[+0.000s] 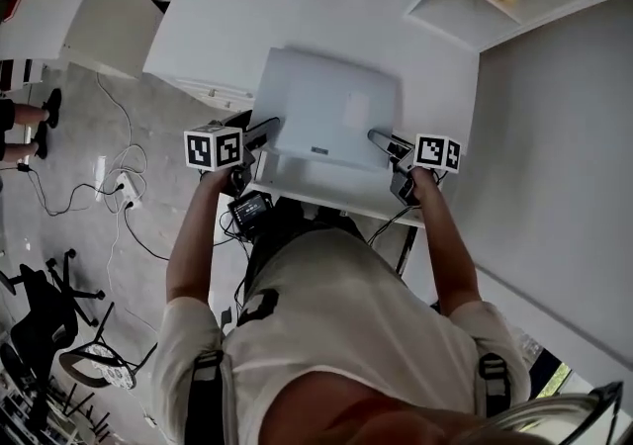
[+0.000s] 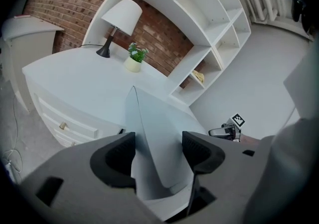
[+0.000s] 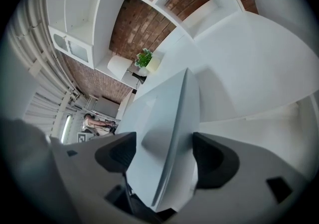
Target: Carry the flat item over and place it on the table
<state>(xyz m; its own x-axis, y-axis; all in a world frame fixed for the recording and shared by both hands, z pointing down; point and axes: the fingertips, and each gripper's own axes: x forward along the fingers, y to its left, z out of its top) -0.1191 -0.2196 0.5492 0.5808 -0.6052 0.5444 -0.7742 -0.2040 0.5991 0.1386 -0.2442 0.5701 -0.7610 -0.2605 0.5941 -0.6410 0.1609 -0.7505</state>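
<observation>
Left gripper (image 2: 158, 143) is clamped on the left edge of the flat item (image 1: 326, 107). It runs edge-on through the gap and fills it pad to pad. It sits across the near edge of the table (image 1: 218, 28), mostly over the top, but I can't tell if it's touching down. Right gripper (image 3: 163, 146) is the same deal, jaws squeezed on the right edge.
</observation>
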